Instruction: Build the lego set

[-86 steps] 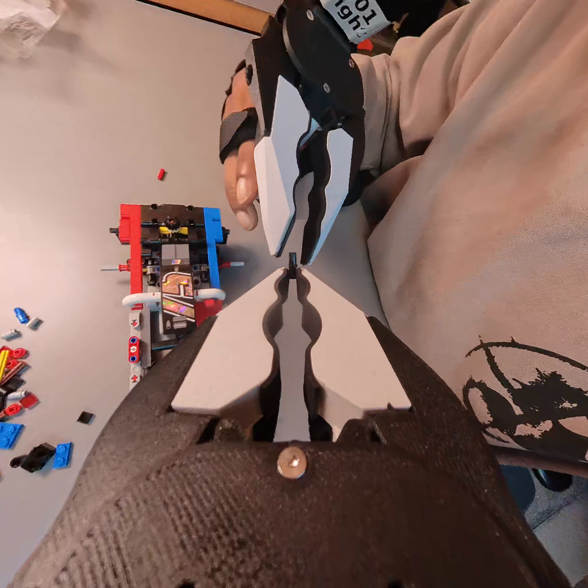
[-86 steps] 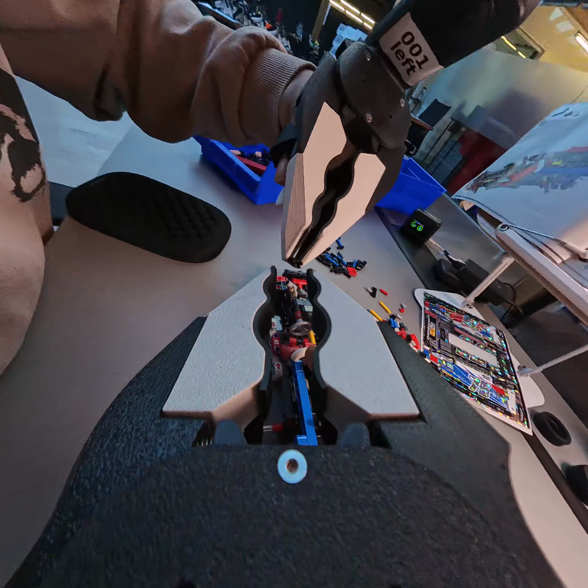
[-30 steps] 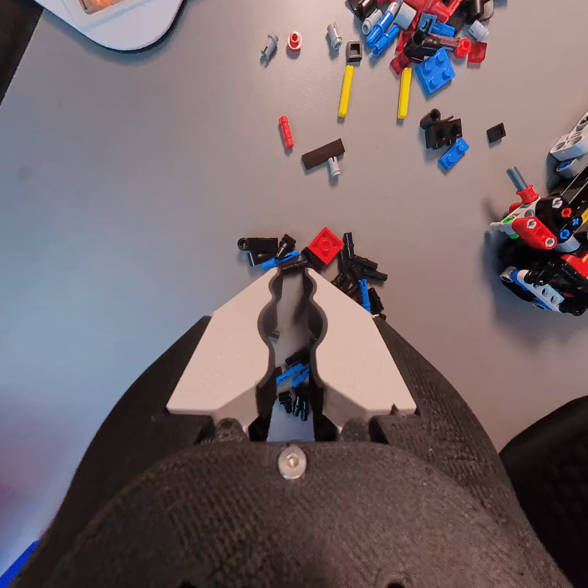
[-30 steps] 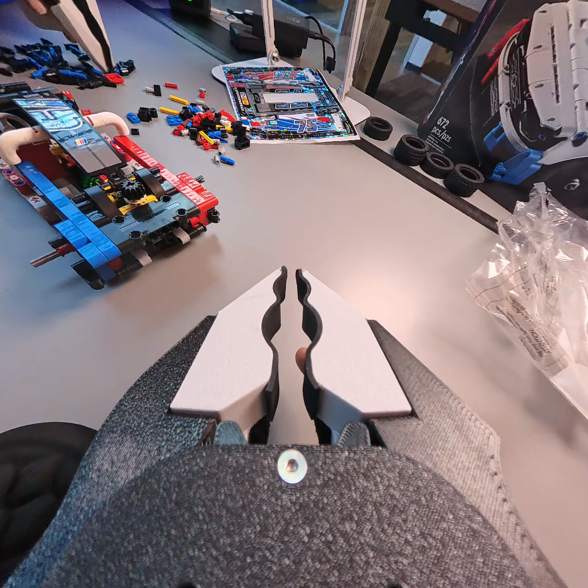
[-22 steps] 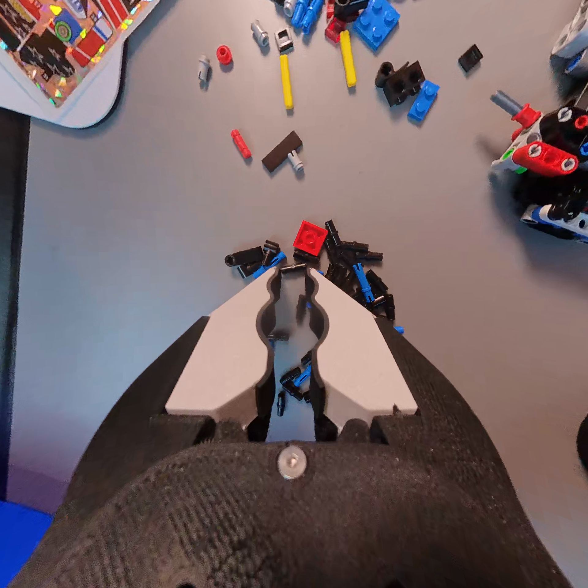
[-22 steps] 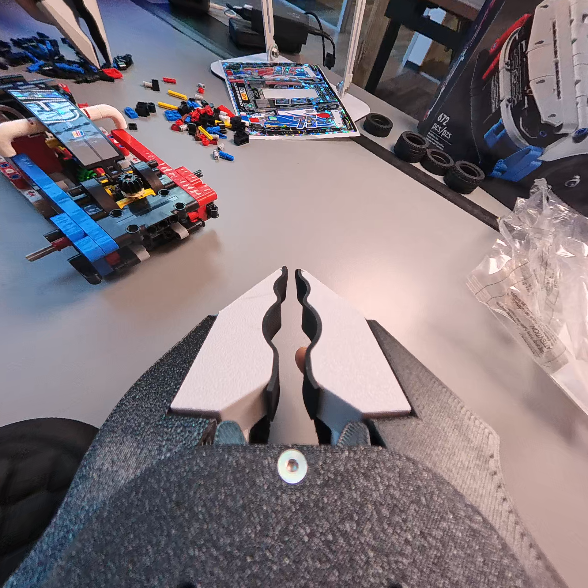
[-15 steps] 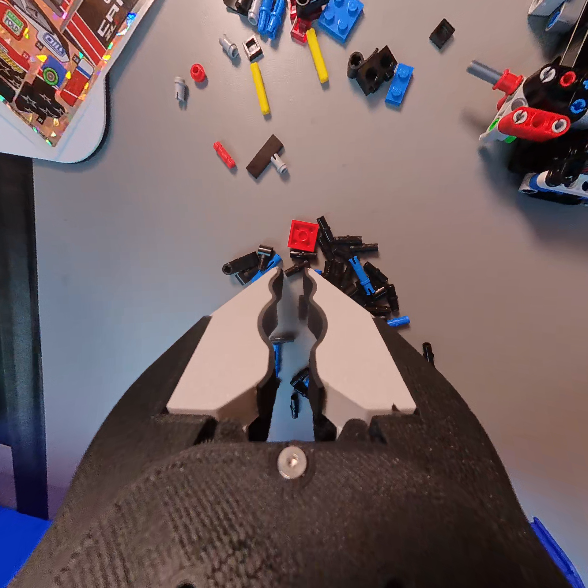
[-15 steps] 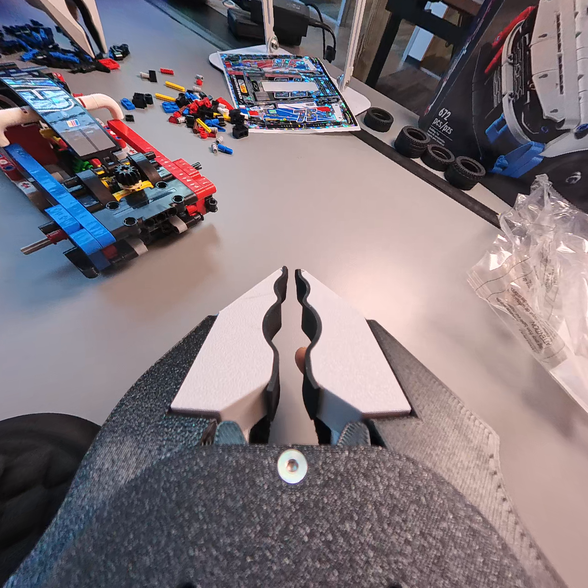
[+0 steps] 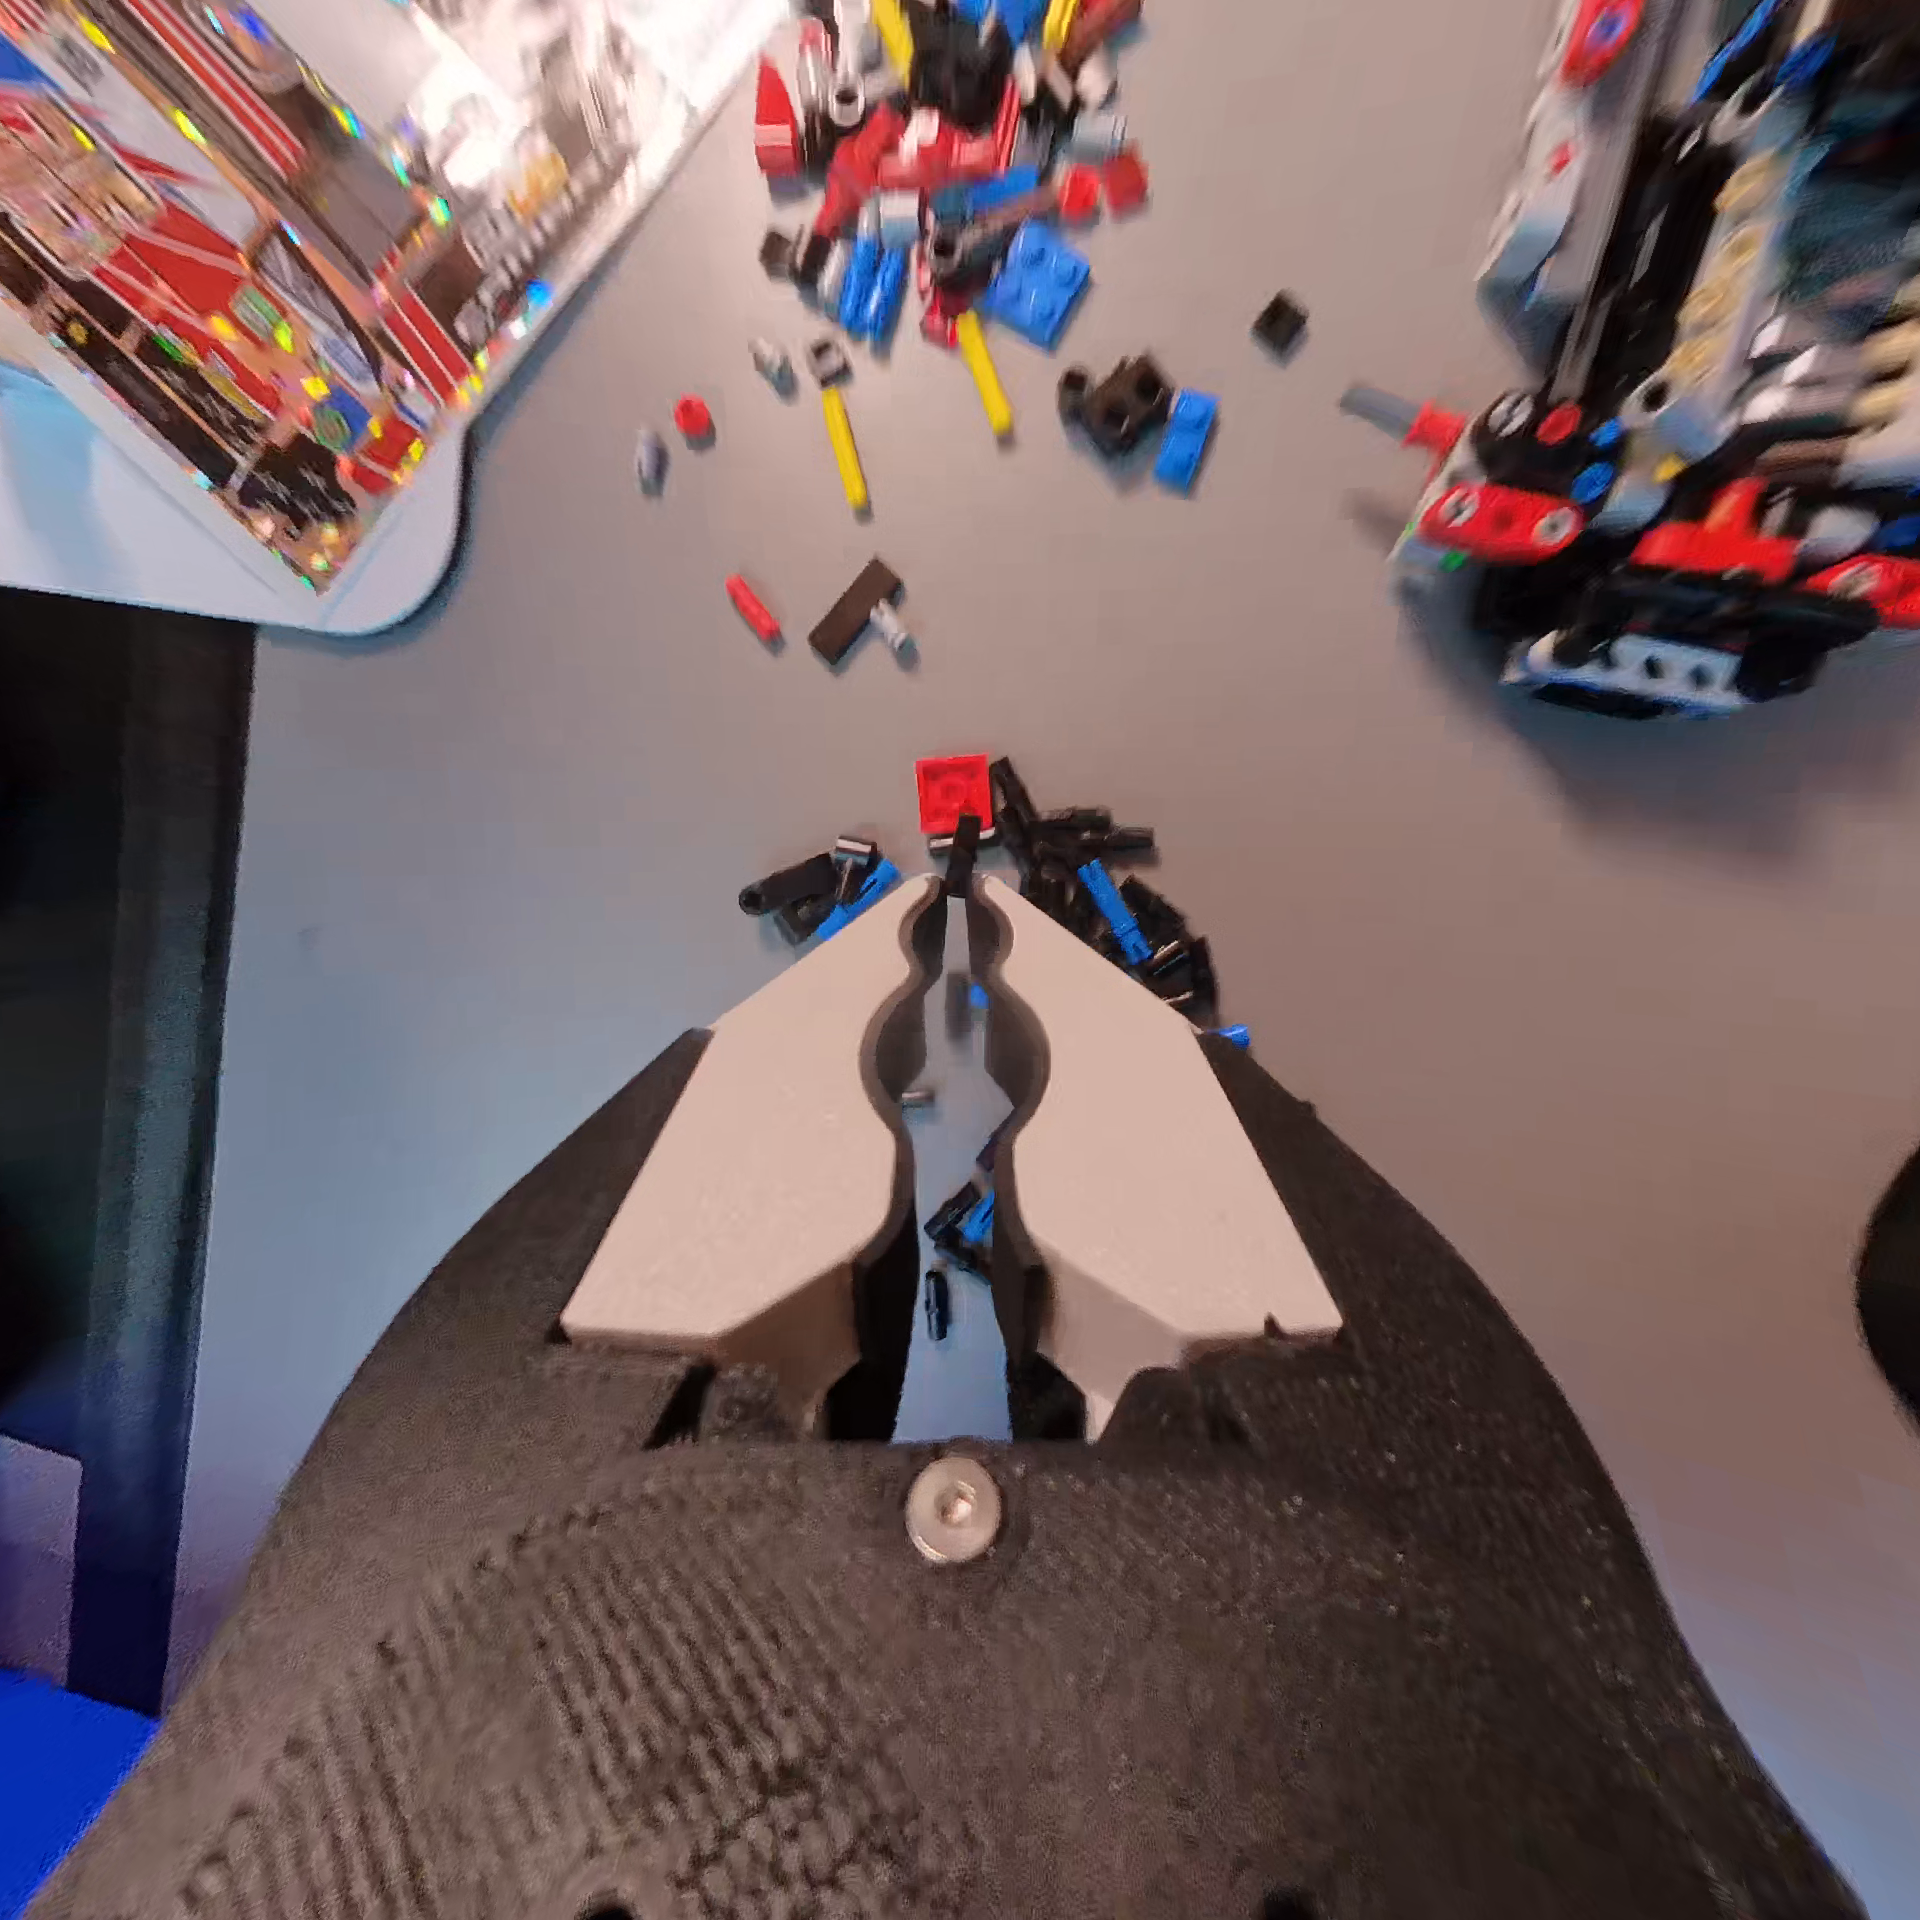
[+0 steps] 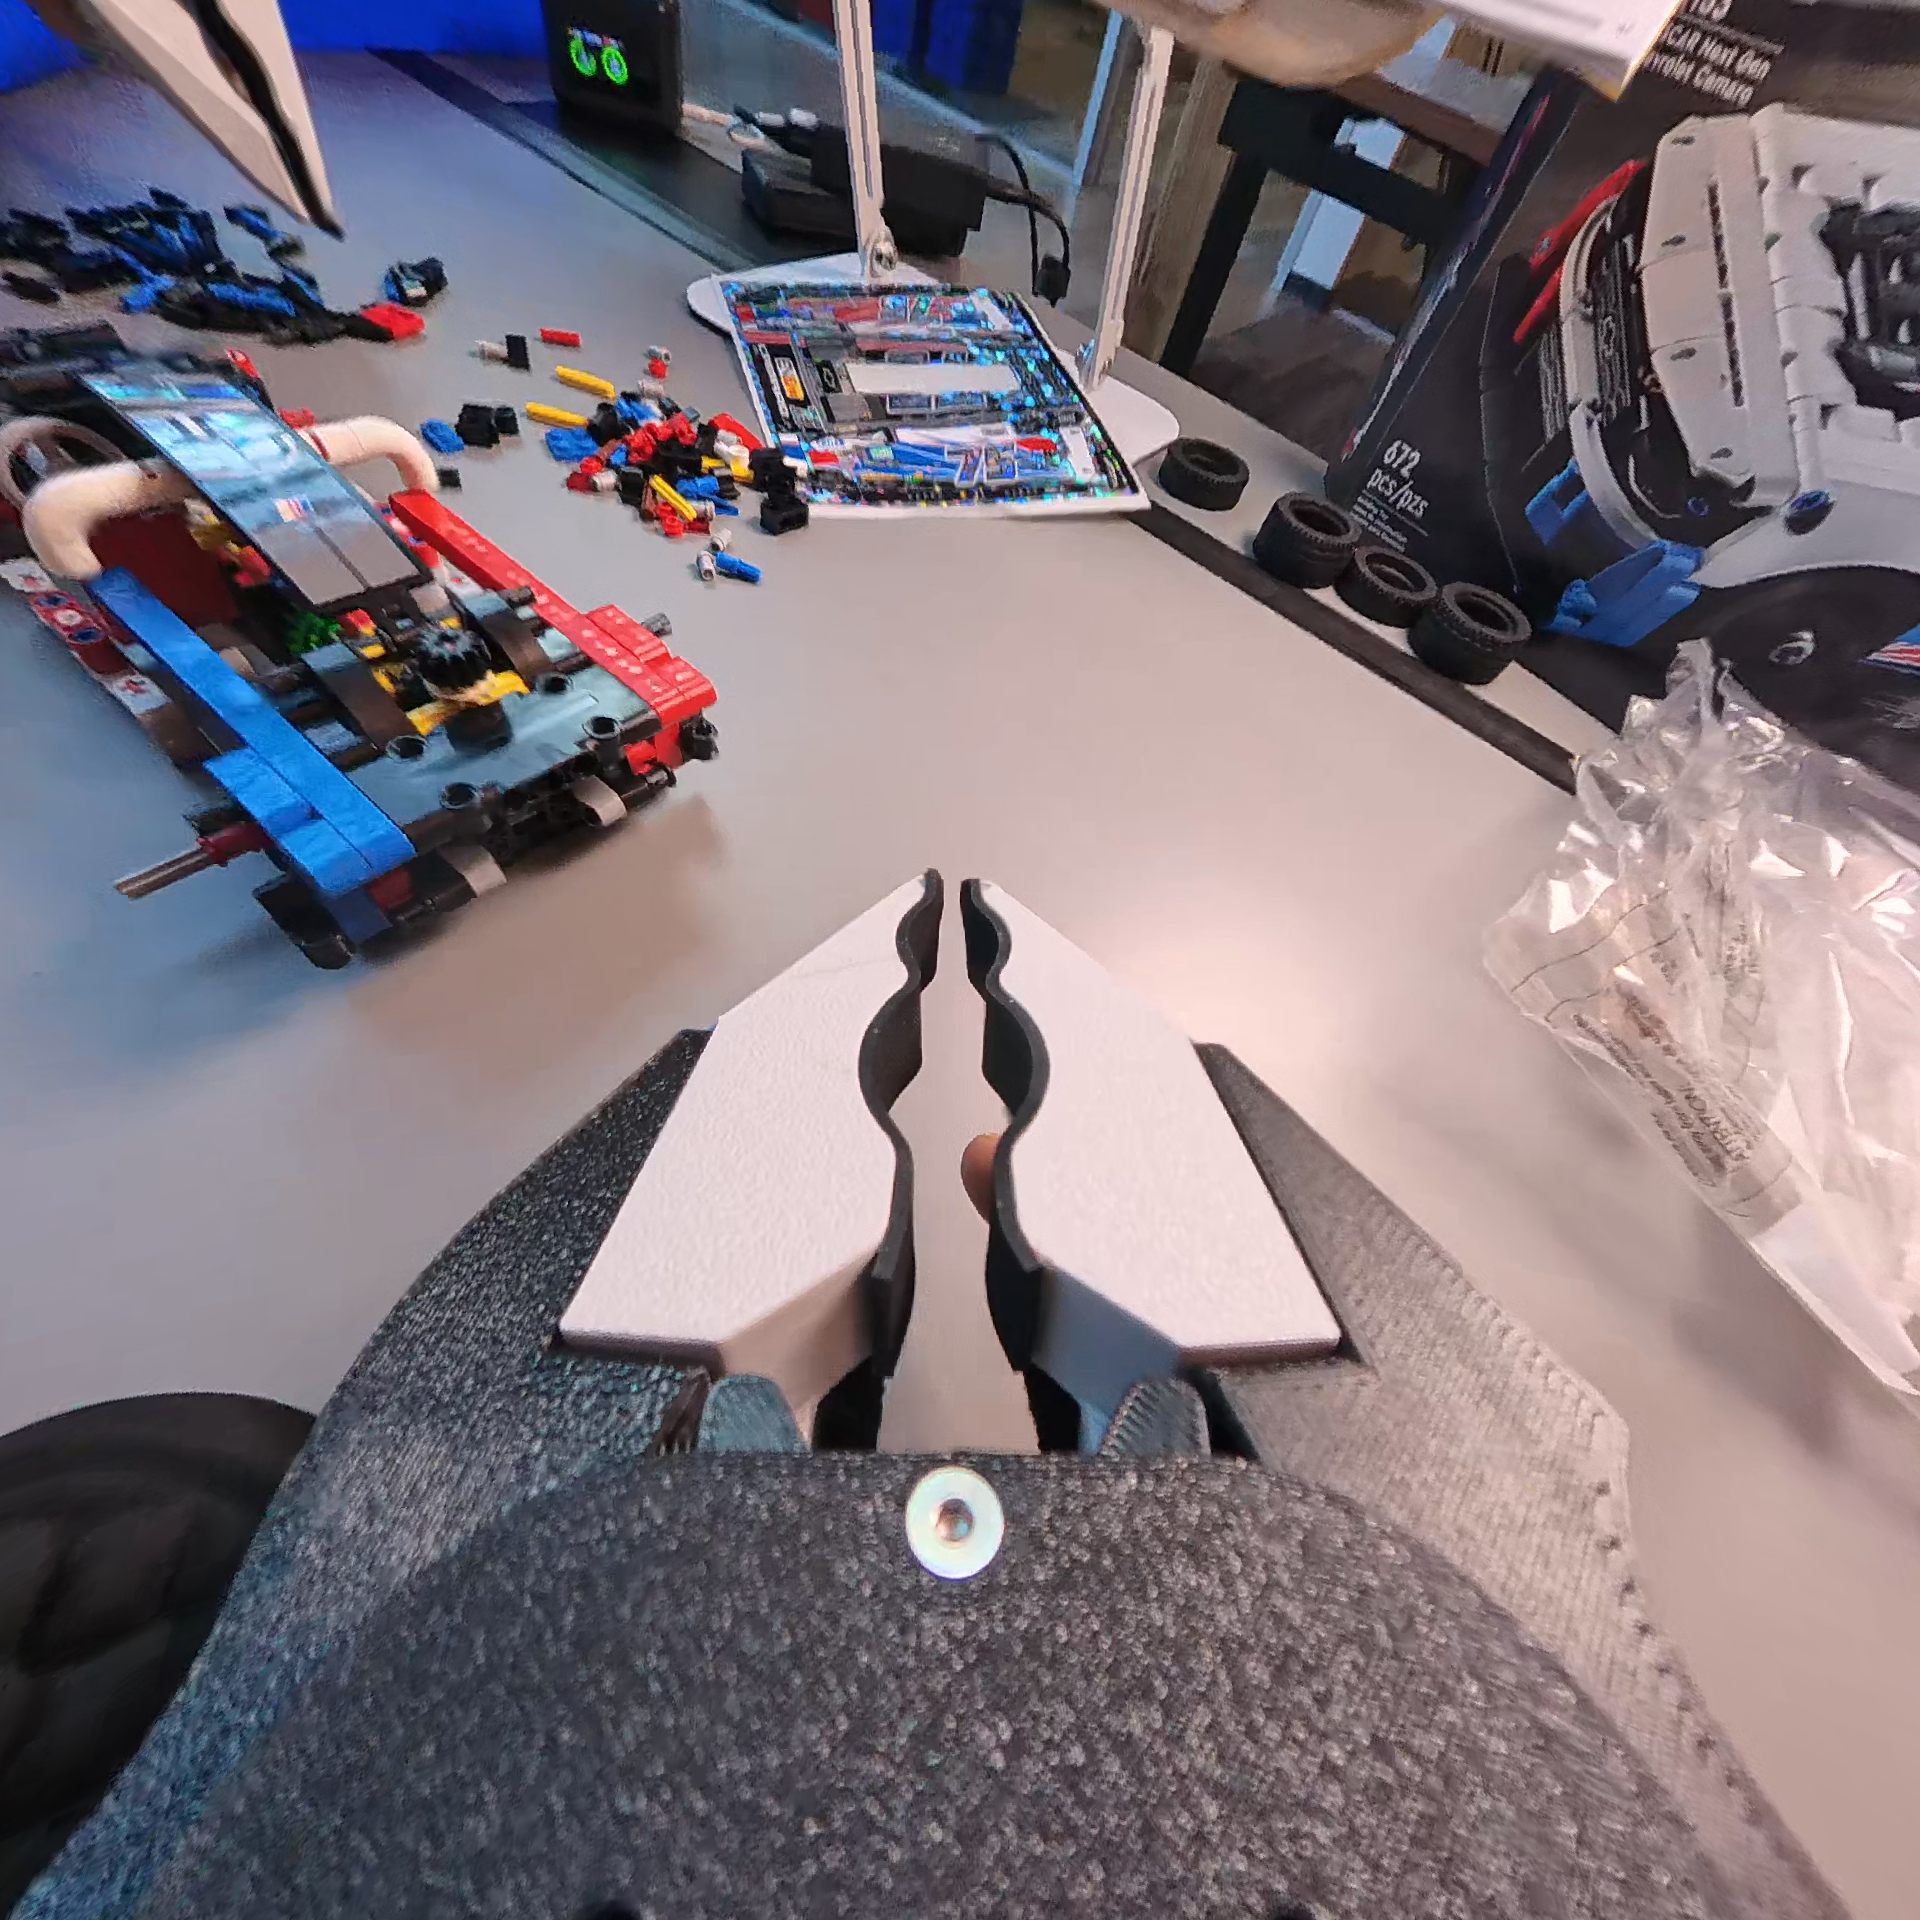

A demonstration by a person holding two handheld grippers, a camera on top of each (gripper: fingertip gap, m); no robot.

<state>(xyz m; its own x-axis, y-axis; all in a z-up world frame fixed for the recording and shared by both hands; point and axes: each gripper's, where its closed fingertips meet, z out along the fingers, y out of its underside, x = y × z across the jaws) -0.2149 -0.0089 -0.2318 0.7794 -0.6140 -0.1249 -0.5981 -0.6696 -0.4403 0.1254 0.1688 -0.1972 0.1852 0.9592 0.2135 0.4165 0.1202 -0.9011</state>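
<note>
In the left wrist view my left gripper (image 9: 957,883) is shut on a small black pin (image 9: 965,844), whose end sticks out past the tips. It is held just above a pile of black and blue pins (image 9: 1101,914) beside a red square plate (image 9: 951,792). The part-built lego car (image 10: 343,644), with blue and red side beams, lies on the grey table; it also shows blurred in the left wrist view (image 9: 1683,436). My right gripper (image 10: 947,883) is shut and empty, low over bare table to the right of the car. The left gripper (image 10: 249,114) shows far off at the top left.
Loose coloured pieces (image 10: 665,457) and a shiny sticker sheet (image 10: 914,416) lie beyond the car. Several black tyres (image 10: 1382,582), the set's box (image 10: 1662,364) and a clear plastic bag (image 10: 1745,1018) are at the right. A black pad (image 10: 114,1507) is at the lower left. Some 40 cm of space lies between my two pairs of fingers.
My left gripper has closed on a black pin from the pile and risen, blurring its view. The right gripper has stayed almost still, shut.
</note>
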